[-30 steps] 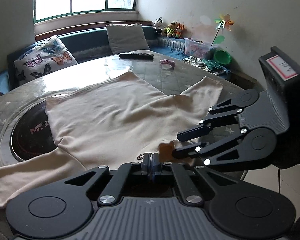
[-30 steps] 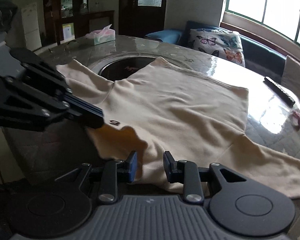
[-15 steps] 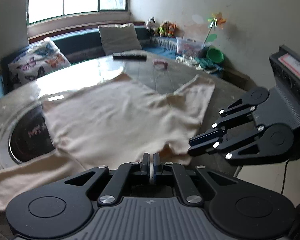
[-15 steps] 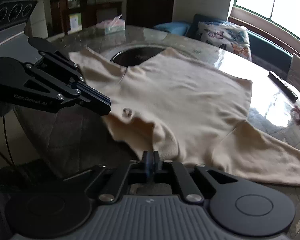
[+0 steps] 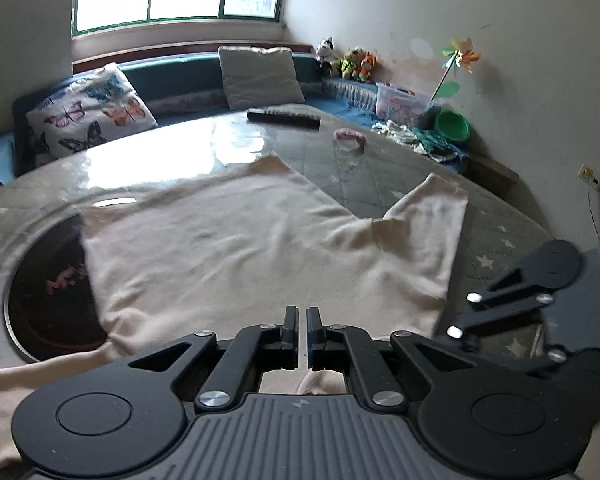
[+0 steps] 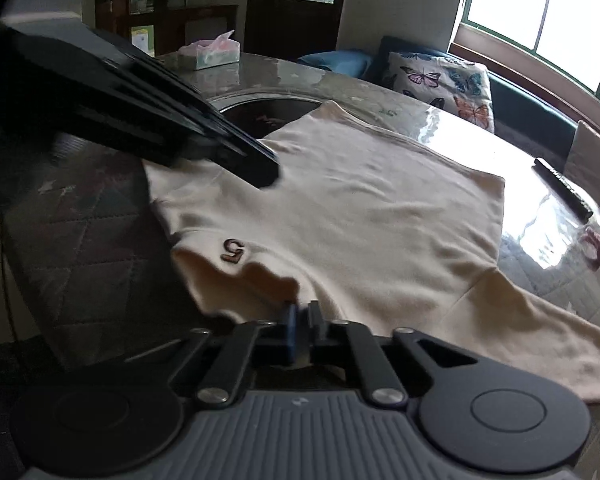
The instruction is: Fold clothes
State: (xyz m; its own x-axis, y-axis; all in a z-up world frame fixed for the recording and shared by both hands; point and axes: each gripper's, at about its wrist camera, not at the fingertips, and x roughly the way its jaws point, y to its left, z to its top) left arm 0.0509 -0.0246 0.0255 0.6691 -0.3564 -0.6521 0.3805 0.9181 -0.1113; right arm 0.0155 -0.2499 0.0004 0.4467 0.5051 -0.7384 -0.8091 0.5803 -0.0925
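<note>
A cream long-sleeved shirt [image 5: 236, 248] is spread flat over a round table [image 5: 384, 168], with one sleeve laid out toward the far right edge and the other trailing off the near left. Part of the shirt is draped over a round dark inset [image 5: 48, 300] sunk in the tabletop. The left gripper [image 5: 302, 334] is seen with its jaws drawn almost together, only a thin gap left between them, and the near hem of the shirt is pinched there. The right gripper [image 6: 300, 330] is likewise closed, with the shirt's near edge caught between its jaws.

Few containers are shown. A clear plastic box [image 5: 400, 102] with small, unclear, colourful contents is seen on the bench by the wall, with a green bowl [image 5: 452, 125] beside it whose inside cannot be made out. A tissue box [image 6: 216, 53] with a sheet sticking out of it is seen at the far side of the table.

The plastic box, green bowl, stuffed toys [image 5: 350, 63] and pinwheel [image 5: 458, 54] are shown only in the left wrist view. The tissue box, the dark cabinets [image 6: 156, 4] and a brown number 5 [image 6: 233, 251] near the shirt's raised edge are shown only in the right wrist view. A remote control [image 5: 283, 117], a pink hair tie [image 5: 350, 138] and a butterfly cushion [image 5: 90, 120] are shown in both.
</note>
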